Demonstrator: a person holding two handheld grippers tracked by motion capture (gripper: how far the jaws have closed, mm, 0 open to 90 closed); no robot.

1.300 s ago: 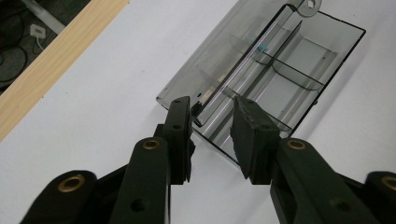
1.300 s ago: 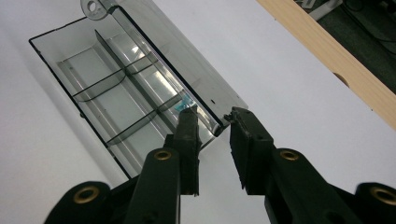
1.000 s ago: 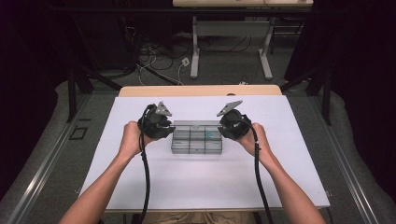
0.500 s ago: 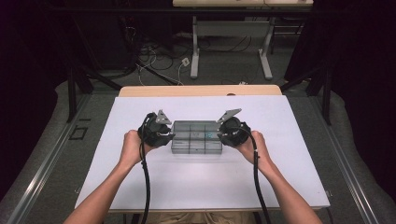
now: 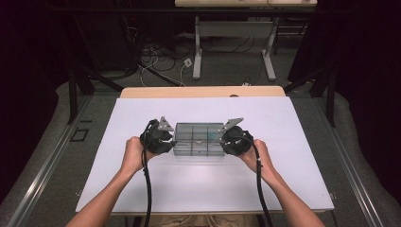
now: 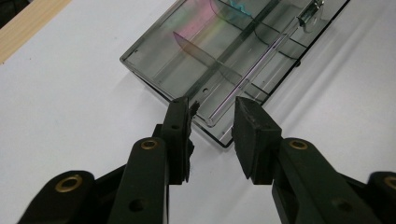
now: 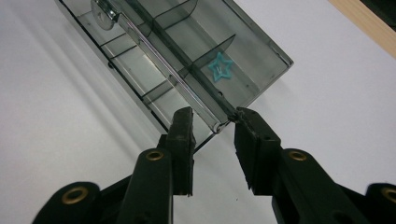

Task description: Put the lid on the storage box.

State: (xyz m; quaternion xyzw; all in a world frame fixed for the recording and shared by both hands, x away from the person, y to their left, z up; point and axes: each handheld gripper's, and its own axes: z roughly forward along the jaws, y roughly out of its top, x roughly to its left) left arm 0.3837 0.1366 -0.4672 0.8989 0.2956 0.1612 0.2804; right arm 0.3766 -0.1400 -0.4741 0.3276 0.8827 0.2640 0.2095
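Both my grippers, left (image 6: 212, 123) and right (image 7: 212, 126), straddle opposite ends of the clear compartment box (image 5: 198, 138), jaws slightly apart, gripping nothing.

Grey carpeted floor (image 5: 56, 156) surrounds the white rectangular table (image 5: 283, 179); beyond that table, tangled cables (image 5: 161, 61) and a white-legged desk (image 5: 198, 52).

One clear compartment box (image 5: 198, 139), one blue star (image 7: 220, 68) inside it, and two grippers.
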